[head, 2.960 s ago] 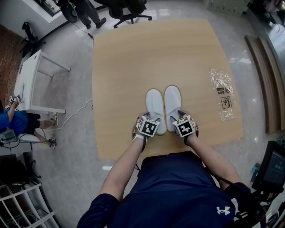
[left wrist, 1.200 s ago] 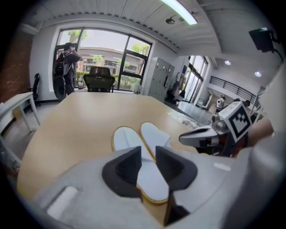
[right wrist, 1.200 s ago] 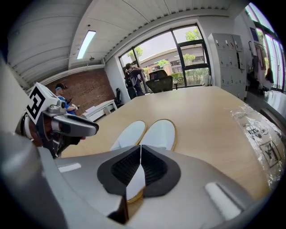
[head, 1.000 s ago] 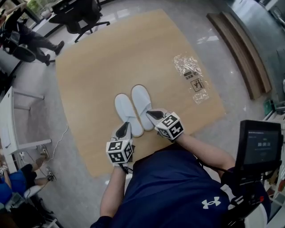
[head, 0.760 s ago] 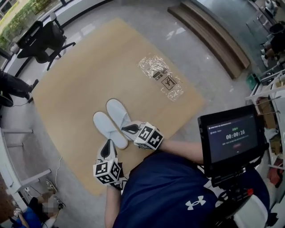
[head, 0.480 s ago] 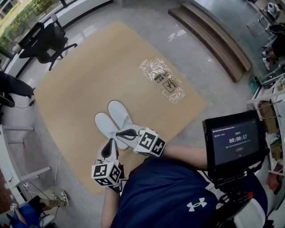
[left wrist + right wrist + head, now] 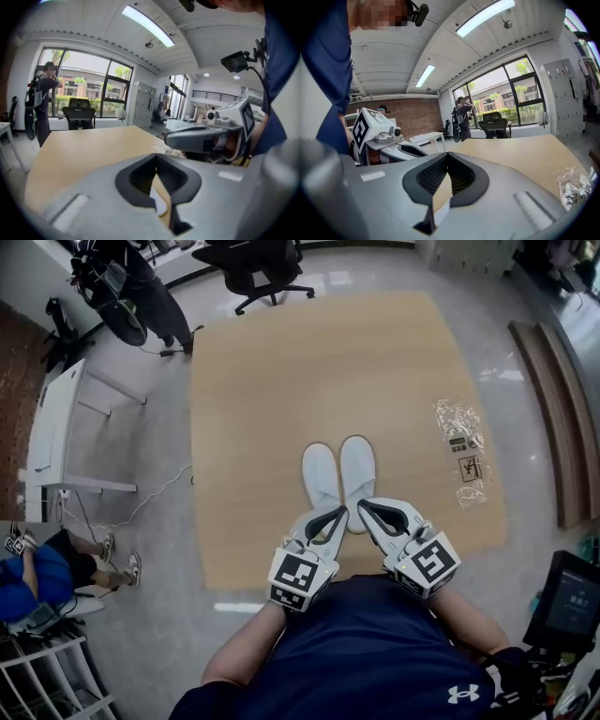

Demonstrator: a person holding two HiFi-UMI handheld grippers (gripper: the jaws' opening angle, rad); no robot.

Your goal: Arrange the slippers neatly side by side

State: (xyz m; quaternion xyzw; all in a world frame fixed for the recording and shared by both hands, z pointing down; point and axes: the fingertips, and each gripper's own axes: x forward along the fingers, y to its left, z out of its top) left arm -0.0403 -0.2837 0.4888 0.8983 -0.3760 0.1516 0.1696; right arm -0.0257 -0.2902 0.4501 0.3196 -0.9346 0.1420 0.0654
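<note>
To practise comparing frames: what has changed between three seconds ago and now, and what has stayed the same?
The left gripper and right gripper have drawn back from the heels of the slippers and lifted toward the camera, jaws shut and empty. The slippers stayed side by side on the wooden board; the plastic bag stayed put.

bare board (image 7: 262,381) lies open left of and beyond the slippers (image 7: 323,474); a plastic wrapper (image 7: 462,451) lies right.

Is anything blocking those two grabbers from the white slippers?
Nothing visible. Both the left gripper and right gripper hang shut above the heels of the white cloth slippers; the clear plastic wrapper lies off to one side.
</note>
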